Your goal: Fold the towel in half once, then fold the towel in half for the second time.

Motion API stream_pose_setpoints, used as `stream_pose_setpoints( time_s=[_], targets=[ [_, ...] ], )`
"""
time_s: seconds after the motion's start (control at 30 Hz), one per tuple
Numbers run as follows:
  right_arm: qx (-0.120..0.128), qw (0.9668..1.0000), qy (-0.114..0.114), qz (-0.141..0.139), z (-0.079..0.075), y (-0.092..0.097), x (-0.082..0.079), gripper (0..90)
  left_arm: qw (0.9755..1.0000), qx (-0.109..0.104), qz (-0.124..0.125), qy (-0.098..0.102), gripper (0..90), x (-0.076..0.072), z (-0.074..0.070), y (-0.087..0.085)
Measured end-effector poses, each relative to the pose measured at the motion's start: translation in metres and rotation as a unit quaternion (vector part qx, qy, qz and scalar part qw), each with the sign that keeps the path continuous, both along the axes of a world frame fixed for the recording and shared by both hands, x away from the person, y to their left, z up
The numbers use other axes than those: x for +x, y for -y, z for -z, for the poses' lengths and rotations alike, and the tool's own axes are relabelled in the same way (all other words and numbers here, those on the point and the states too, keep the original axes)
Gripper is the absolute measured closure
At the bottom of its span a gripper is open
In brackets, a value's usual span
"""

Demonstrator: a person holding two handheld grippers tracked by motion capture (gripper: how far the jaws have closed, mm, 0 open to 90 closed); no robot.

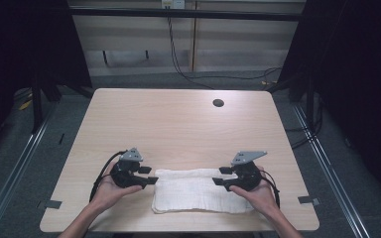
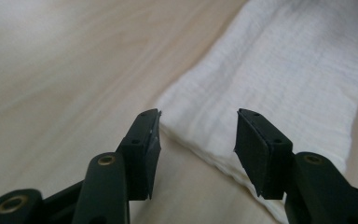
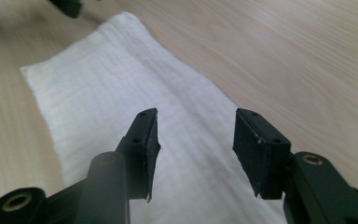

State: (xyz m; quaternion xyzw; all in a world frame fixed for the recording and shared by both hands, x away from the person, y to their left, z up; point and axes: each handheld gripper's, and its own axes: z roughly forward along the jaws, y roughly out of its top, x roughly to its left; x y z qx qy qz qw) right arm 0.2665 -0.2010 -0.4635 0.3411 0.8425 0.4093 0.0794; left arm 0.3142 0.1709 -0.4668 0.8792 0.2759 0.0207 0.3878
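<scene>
Two grippers flank a folded white cloth on the wooden surface.

The left gripper hangs at the cloth's left end, the right gripper over its right end; both have fingers spread, pinching nothing.

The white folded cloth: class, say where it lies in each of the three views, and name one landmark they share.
High view: the white folded cloth lies low in the middle, near the table's front edge, between the two claws.
Left gripper view: it runs from the upper right down to between the jaws.
Right gripper view: it runs from the upper left down under the jaws.
Shared landmark: the pale wooden table.
</scene>
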Motion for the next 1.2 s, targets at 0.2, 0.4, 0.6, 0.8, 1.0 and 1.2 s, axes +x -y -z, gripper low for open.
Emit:
stream_pose_setpoints(
  time_s=[0.2,0.4,0.6,0.8,1.0,1.2],
  targets=[
    [0.002,0.9989,-0.006,-0.046,-0.002,-0.036,-0.005,50.5,0.9997,-0.025,-0.008,0.003,50.2,0.017,-0.002,-0.002],
    [0.009,0.9964,-0.008,-0.084,0.002,-0.076,-0.003,50.5,0.9998,-0.015,-0.014,-0.001,50.6,0.034,0.003,-0.004],
    [0.01,0.9925,-0.009,-0.122,0.002,-0.111,-0.007,50.4,0.9996,-0.016,-0.023,-0.004,47.7,0.039,0.003,-0.001],
    [0.013,0.987,-0.028,-0.158,0.008,-0.136,-0.01,50.5,0.9997,-0.016,-0.016,-0.012,45.7,0.036,0.008,-0.004],
    [0.011,0.9829,-0.044,-0.179,0.012,-0.158,-0.007,51.1,0.9995,-0.018,-0.015,-0.021,41.7,0.041,0.013,-0.004],
    [0.006,0.9782,-0.047,-0.203,0.02,-0.174,-0.009,54.0,0.9997,-0.004,-0.006,-0.022,40.7,0.039,0.017,0.001]
  ],
)
